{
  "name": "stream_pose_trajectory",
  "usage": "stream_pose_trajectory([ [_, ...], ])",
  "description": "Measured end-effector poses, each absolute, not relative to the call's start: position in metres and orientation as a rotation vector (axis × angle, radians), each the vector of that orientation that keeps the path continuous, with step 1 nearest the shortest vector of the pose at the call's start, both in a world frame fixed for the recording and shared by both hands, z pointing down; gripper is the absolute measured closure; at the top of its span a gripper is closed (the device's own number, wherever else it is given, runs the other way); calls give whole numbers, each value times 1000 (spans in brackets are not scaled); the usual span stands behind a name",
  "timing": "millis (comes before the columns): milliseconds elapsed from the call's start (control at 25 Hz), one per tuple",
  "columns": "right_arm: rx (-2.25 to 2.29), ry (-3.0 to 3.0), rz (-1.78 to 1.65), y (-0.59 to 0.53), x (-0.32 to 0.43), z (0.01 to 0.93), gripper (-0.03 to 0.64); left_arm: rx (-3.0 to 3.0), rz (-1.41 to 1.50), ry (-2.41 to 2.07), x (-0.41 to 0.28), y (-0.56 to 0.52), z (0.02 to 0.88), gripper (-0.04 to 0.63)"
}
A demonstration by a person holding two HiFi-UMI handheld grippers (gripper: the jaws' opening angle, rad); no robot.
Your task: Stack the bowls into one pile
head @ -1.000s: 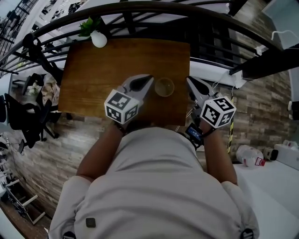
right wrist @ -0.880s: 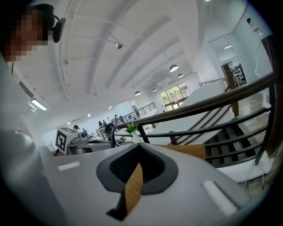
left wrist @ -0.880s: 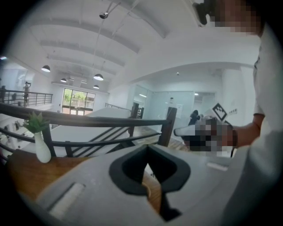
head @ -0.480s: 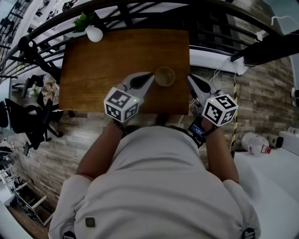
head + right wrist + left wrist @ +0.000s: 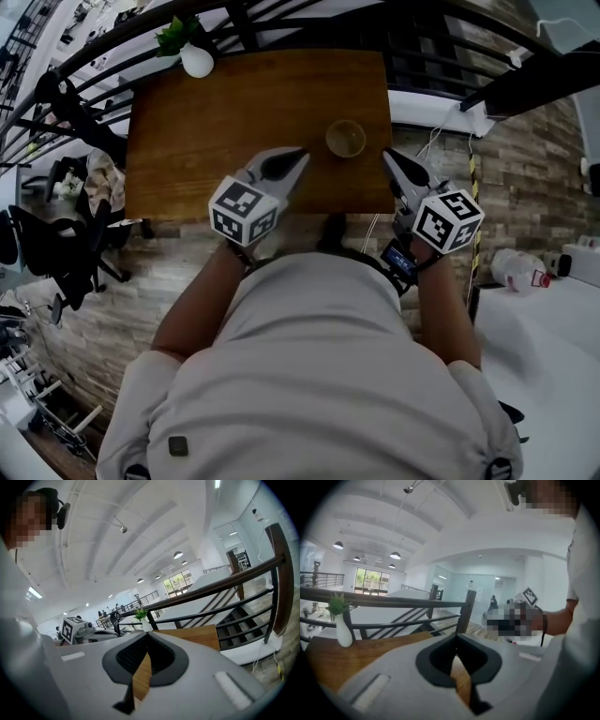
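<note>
In the head view the left tongs (image 5: 300, 154) and right tongs (image 5: 385, 154) have drawn back to the lower edge of the worktop (image 5: 234, 112), both closed and holding nothing. The bowls (image 5: 346, 139) stand alone right of centre, seemingly one empty pile, so stacking looks finished. At upper left, a white vase (image 5: 197, 60) holds a green sprig (image 5: 173, 37).

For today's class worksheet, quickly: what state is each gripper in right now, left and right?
Left gripper: closed, holding nothing.
Right gripper: closed, holding nothing.
</note>
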State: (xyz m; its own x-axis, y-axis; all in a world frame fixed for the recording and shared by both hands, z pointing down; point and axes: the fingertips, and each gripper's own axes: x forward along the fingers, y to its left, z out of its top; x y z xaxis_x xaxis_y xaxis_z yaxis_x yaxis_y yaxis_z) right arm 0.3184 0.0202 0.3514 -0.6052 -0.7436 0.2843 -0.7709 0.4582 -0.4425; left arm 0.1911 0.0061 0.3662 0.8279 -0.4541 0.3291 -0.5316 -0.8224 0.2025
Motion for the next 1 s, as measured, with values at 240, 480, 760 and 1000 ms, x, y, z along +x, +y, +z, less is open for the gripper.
stream_pose_trajectory([
  [240,1417,-2626,817,63,262,342,607,2748,365,-714,132,43,357,591],
  [480,1448,-2606,780,123,195,341,607,2764,361,-675,59,93,360,591],
  [760,1506,-2580,783,201,148,352,607,2757,383,-622,4,154,378,591],
  [1000,1518,-2584,709,249,144,334,607,2779,335,-569,1,200,353,591],
])
